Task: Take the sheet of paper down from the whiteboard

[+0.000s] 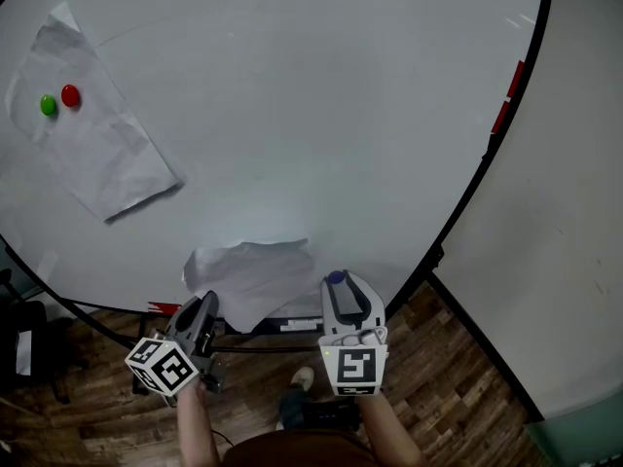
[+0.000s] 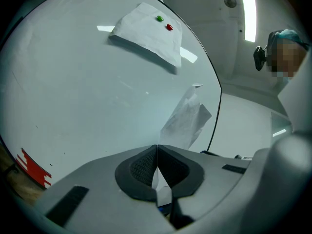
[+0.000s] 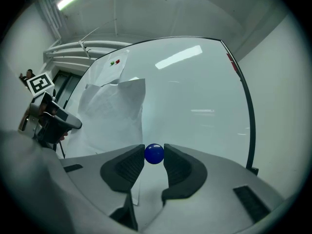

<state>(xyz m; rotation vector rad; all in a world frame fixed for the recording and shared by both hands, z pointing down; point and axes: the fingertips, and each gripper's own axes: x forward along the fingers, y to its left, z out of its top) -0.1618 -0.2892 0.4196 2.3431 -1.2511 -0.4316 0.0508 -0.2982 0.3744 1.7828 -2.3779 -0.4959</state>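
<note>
1. Left gripper (image 2: 157,149): grey two-jaw tool with a marker cube. Its jaws are closed on the lower edge of the crumpled white sheet of paper (image 1: 255,270), and a thin strip of paper shows between the dark ribbed pads.
2. Right gripper (image 1: 337,288): a matching tool just beside the left one. Its jaws are clamped on a small round blue magnet (image 3: 154,153), held at the pad tips.
3. Crumpled white sheet of paper: low on the large white whiteboard (image 1: 321,115), near its bottom edge. It bulges away from the surface where the left gripper pinches it, and no magnet shows on it.
4. Second white sheet of paper (image 1: 92,129): upper left of the board, tilted, its lower corner curling.
5. Small round green magnet (image 1: 48,105) and small round red magnet (image 1: 70,95): side by side on the second sheet, near its top.
6. Brown wooden plank floor (image 1: 458,377): below the board.
</note>
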